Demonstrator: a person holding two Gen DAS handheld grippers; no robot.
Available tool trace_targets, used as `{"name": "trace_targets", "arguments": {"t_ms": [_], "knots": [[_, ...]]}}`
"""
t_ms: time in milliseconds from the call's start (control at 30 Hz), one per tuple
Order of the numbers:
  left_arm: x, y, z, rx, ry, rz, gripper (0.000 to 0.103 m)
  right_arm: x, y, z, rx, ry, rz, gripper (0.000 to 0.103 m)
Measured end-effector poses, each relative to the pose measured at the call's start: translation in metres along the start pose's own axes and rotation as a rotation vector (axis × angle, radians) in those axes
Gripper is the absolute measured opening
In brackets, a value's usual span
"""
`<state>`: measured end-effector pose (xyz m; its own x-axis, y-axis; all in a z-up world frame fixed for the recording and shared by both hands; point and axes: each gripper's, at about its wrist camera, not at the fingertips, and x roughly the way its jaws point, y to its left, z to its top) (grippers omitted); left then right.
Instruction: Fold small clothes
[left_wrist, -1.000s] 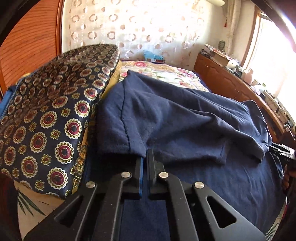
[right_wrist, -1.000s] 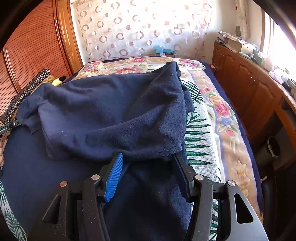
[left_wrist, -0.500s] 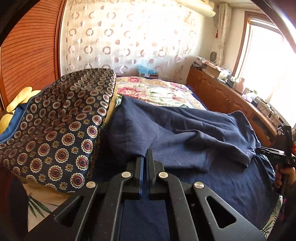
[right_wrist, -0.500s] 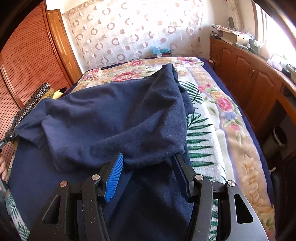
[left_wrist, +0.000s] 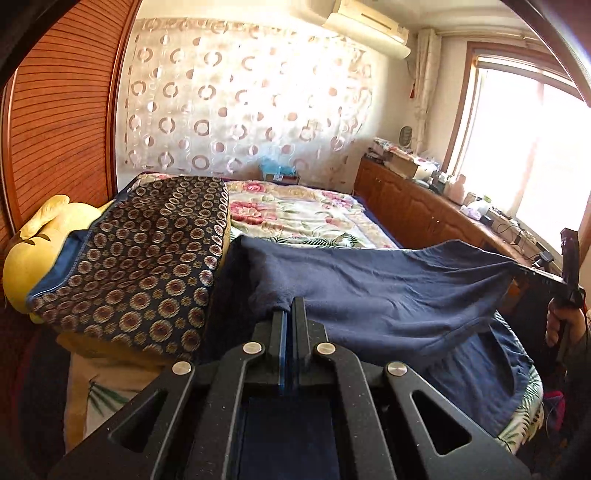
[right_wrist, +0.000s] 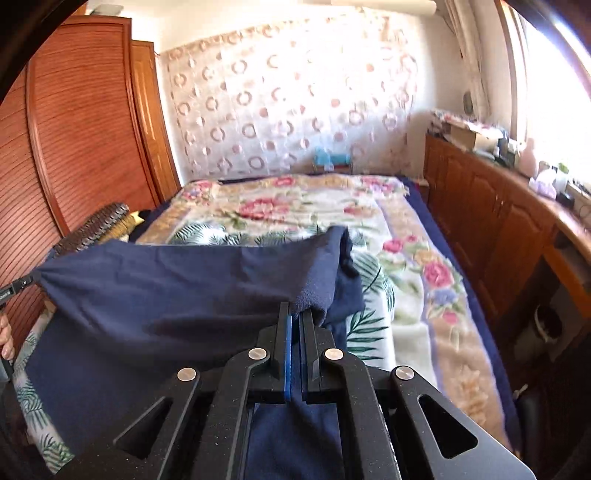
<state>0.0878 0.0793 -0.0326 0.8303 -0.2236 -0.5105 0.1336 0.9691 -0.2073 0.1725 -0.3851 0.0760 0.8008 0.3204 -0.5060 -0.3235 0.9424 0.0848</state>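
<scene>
Holding one dark blue garment (left_wrist: 369, 291) above the bed's (right_wrist: 369, 206) near edge, two grippers, left (left_wrist: 289, 314) and right (right_wrist: 295, 317), pinch its corners tight. One patterned cushion (left_wrist: 140, 266) and one yellow plush toy (left_wrist: 33, 254) crowd the left edge.

Each matte black, speckled plastic hand-held gripper, left (left_wrist: 290, 314) and right (right_wrist: 295, 317), has angular link arms with triangular cut-outs. Four round silver screws sit across each frame. One finger on each carries a thin blue pad (right_wrist: 287, 354).
</scene>
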Motion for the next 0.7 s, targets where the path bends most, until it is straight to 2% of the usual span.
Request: {"name": "trace_targets", "arguments": {"t_ms": [133,300,467,533,700], "knots": [[-0.027,0.004,-0.012,0.011,-0.010,-0.008,0.002,-0.031,0.000,-0.010,-0.019,-0.015,0.022,0.003],[-0.049,0.011,-0.033,0.001,0.009,-0.015,0.002,-0.058,0.007,-0.039,-0.052,0.018,0.049,0.003],[-0.068,0.013,-0.052,-0.017,0.023,-0.030,0.002,-0.086,0.008,-0.054,-0.042,0.005,0.039,0.003],[-0.069,0.011,-0.059,-0.020,0.035,-0.022,0.002,-0.096,0.009,-0.062,-0.034,0.000,0.050,0.003],[-0.050,0.018,-0.085,-0.021,0.129,0.003,0.002,-0.080,0.007,-0.086,-0.022,0.094,0.038,0.003]]}}
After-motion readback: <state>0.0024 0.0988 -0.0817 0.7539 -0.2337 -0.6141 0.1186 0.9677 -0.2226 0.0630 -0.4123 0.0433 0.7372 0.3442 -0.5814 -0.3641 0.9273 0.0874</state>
